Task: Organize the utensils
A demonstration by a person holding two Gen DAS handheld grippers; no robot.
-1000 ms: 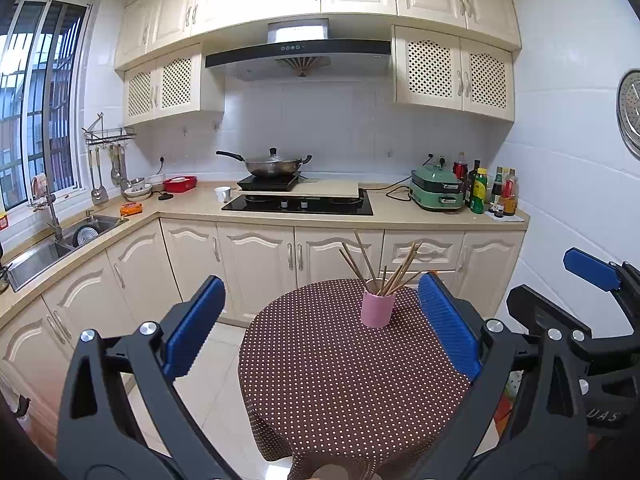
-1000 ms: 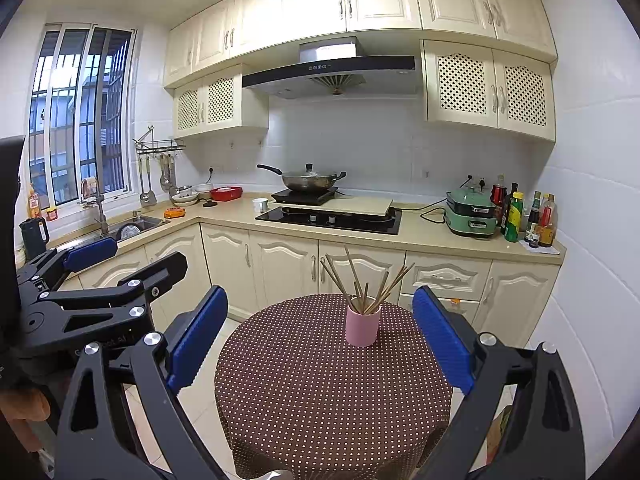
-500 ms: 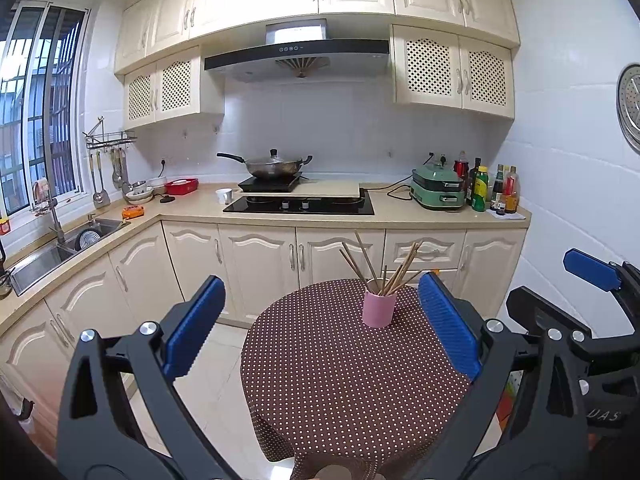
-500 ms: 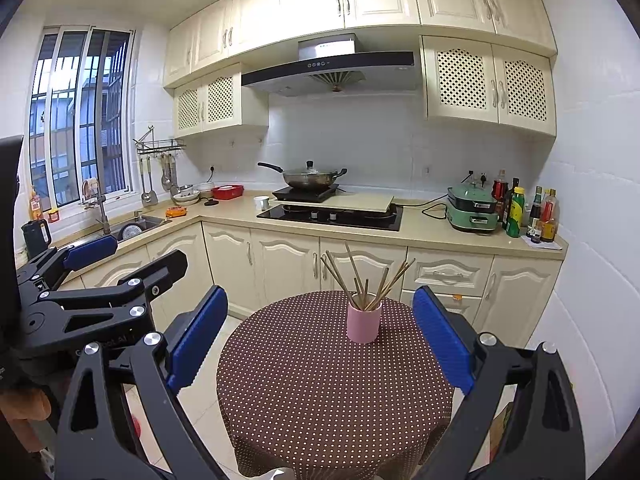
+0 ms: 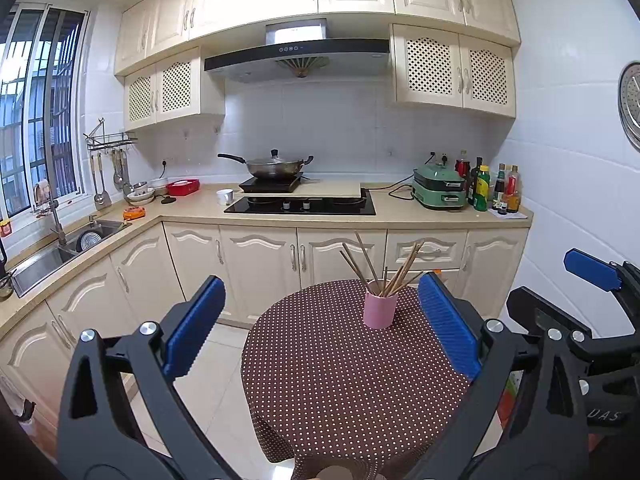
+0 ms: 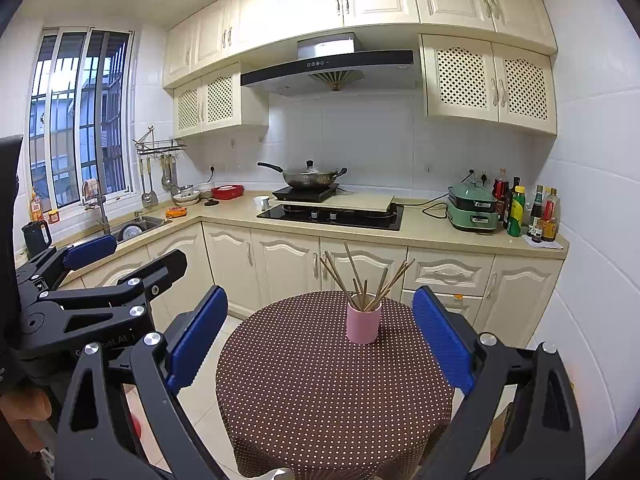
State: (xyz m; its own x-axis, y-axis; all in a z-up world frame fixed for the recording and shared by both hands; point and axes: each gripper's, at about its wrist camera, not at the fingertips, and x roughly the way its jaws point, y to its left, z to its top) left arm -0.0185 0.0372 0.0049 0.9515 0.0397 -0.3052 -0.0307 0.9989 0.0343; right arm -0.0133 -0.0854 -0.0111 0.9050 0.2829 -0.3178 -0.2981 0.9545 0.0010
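While both tools hang above the near edge of the round worktop (image 5: pixel 340 380), neither touches anything. Left tool (image 5: pixel 320 322): blue-padded fingers spread wide, nothing between them. Right tool (image 6: pixel 320 334): fingers likewise spread wide, nothing held. In the left wrist view the right tool appears at the far right edge; in the right wrist view the left tool appears at the left edge, so the two sit side by side, apart from each other.

Worktop is covered with a brown cloth with white polka dots. Pink cup (image 5: pixel 380 310) stands upright toward the far side of the worktop, slightly right of centre in the left view and near centre in the right view (image 6: pixel 363 324). Wooden chopsticks (image 5: pixel 384 270) stand in the cup, fanned outward at various angles, tips above the rim. Cup is well apart from both tools.

Background: cream kitchen cabinets, an L-shaped counter (image 5: pixel 400 216) behind the worktop. Black hob (image 5: pixel 300 206) with a wok (image 5: pixel 274 166) on a separate burner. Green appliance (image 5: pixel 440 192) and a group of bottles (image 5: pixel 492 188) at the counter's right end. Sink (image 5: pixel 60 248) at left under the window; ladles hang from a wall rack (image 5: pixel 108 168). Red container (image 5: pixel 183 187) and a small white cup (image 5: pixel 225 197) sit left of the hob.
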